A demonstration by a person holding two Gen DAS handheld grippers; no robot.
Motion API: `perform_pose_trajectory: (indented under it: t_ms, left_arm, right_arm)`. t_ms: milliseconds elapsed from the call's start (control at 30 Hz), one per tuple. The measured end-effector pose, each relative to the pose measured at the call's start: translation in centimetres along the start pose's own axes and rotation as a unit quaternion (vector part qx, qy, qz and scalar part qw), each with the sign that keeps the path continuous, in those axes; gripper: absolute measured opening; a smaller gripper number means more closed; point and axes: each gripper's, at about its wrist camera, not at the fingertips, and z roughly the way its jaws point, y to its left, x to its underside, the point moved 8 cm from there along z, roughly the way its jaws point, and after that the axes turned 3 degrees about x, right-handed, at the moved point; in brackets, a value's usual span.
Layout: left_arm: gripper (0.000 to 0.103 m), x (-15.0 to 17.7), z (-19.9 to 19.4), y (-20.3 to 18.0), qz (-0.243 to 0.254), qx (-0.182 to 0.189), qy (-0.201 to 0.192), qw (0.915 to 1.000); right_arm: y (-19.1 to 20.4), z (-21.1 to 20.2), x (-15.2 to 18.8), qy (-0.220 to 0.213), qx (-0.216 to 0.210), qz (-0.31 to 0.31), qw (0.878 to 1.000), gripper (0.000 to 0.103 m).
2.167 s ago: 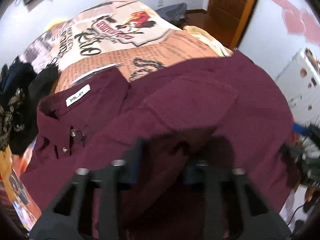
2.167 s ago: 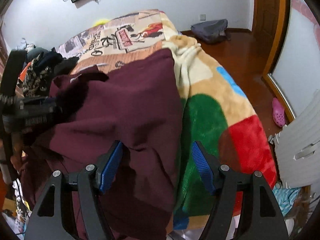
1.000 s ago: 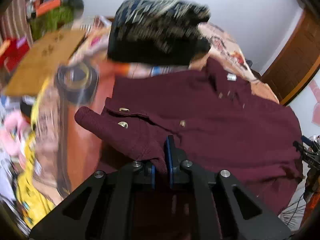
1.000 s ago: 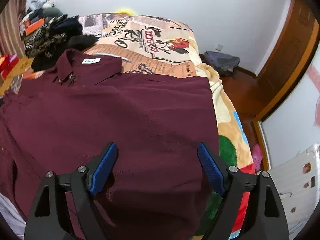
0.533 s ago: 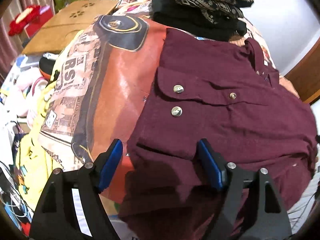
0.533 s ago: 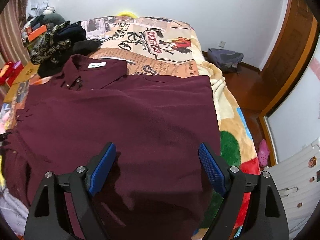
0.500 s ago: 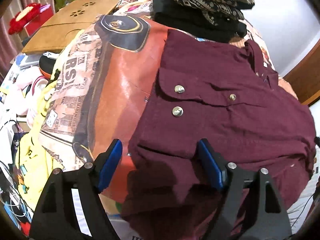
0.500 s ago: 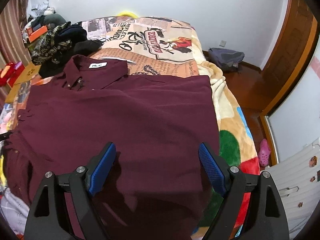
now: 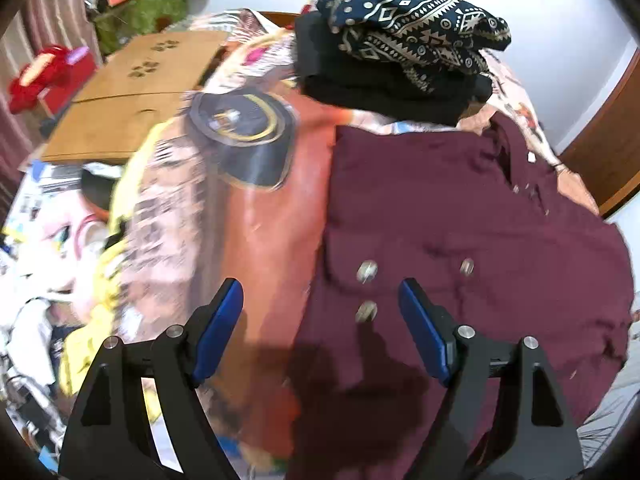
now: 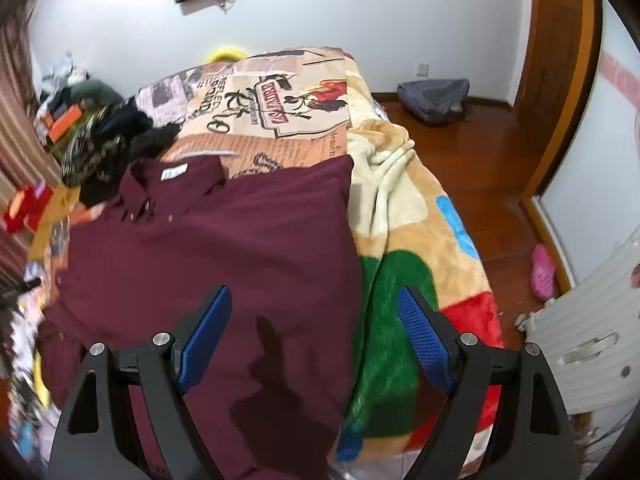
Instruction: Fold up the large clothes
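Both grippers are spread with nothing between the pads: my left gripper (image 9: 320, 334) sits low in its frame over the shirt's left edge, my right gripper (image 10: 314, 338) low in its frame over the right edge. Neither touches cloth that I can see. Outward from the left one, the shirt (image 10: 224, 248) lies flat on the blanket (image 10: 404, 216), collar toward the upper left of the right view, with a buttoned cuff (image 9: 366, 280) folded onto the body just beyond my left pads. Further up sits a stack of clothes (image 9: 400, 52). I judge the sides are in, so the next fold should bring the hem up toward the collar; I would pinch both lower corners at matching spots, taking every layer, and lift evenly so the cuff stays tucked. The hem itself is hidden under both grippers, and the left view is smeared, so I cannot read the lower corners.
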Motion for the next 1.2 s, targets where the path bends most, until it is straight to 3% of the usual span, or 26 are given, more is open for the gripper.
perform_pose_trajectory:
  t_ms: [67, 300, 467, 500, 533, 600, 633, 667, 700, 733, 800, 900, 1000, 1200]
  left_arm:
    - [0.079, -1.4, 1.6, -0.5, -0.003, 0.027, 0.011, 0.9996]
    - [0.079, -5.6, 6.8, -0.6, -0.015, 0.05, 0.038, 0.9979]
    - [0.069, -7.6, 9.7, -0.4, -0.021, 0.072, 0.053, 0.9957]
    - [0.069, -7.9, 10.0, -0.6, -0.021, 0.082, 0.053, 0.995]
    - [0.068, -8.1, 10.2, -0.9, -0.021, 0.091, 0.051, 0.9943]
    - [0.068, -8.3, 10.6, -1.7, -0.016, 0.11, 0.053, 0.9923]
    - [0.068, -8.4, 10.9, -1.9, -0.013, 0.112, 0.057, 0.992]
    - [0.067, -8.3, 11.1, -2.2, -0.008, 0.11, 0.059, 0.9921]
    - [0.059, -8.3, 11.4, -2.5, 0.002, 0.098, 0.059, 0.9934]
    - [0.043, -8.4, 11.6, -2.6, 0.014, 0.078, 0.057, 0.9953]
    - [0.025, -8.5, 11.8, -2.9, 0.032, 0.049, 0.056, 0.9967]
    - [0.008, -8.6, 11.2, -3.4, 0.037, 0.032, 0.052, 0.9975]
    - [0.005, -9.2, 9.3, -3.7, 0.017, 0.023, 0.05, 0.9983]
    - [0.005, -12.9, 4.1, -4.4, 0.035, 0.005, -0.015, 0.9993]
  right_arm:
    - [0.0, 0.7, -0.6, 0.006, -0.015, 0.015, 1.0, 0.083]
    - [-0.1, 5.0, -3.0, 0.039, -0.064, 0.056, 0.996, 0.082]
    - [-0.4, 8.1, -4.4, 0.068, -0.084, 0.073, 0.992, 0.082]
    - [-0.6, 8.8, -4.6, 0.073, -0.082, 0.078, 0.991, 0.074]
    - [-0.8, 9.4, -4.8, 0.079, -0.083, 0.085, 0.99, 0.058]
    - [-1.1, 10.4, -4.7, 0.096, -0.088, 0.102, 0.986, 0.037]
    - [-1.3, 10.6, -4.7, 0.098, -0.083, 0.107, 0.986, 0.03]
    - [-1.5, 10.7, -4.7, 0.096, -0.079, 0.109, 0.986, 0.026]
    - [-1.6, 10.7, -4.7, 0.092, -0.074, 0.109, 0.987, 0.019]
    - [-1.6, 10.4, -4.8, 0.084, -0.07, 0.111, 0.988, 0.014]
    - [-1.4, 9.6, -5.1, 0.07, -0.073, 0.109, 0.989, 0.009]
    - [-0.4, 7.8, -6.2, 0.043, -0.055, 0.064, 0.995, 0.006]
    - [1.1, 5.9, -8.3, 0.012, -0.048, 0.022, 0.999, 0.006]
    - [3.9, 3.7, -13.3, -0.046, -0.038, -0.028, 0.998, 0.005]
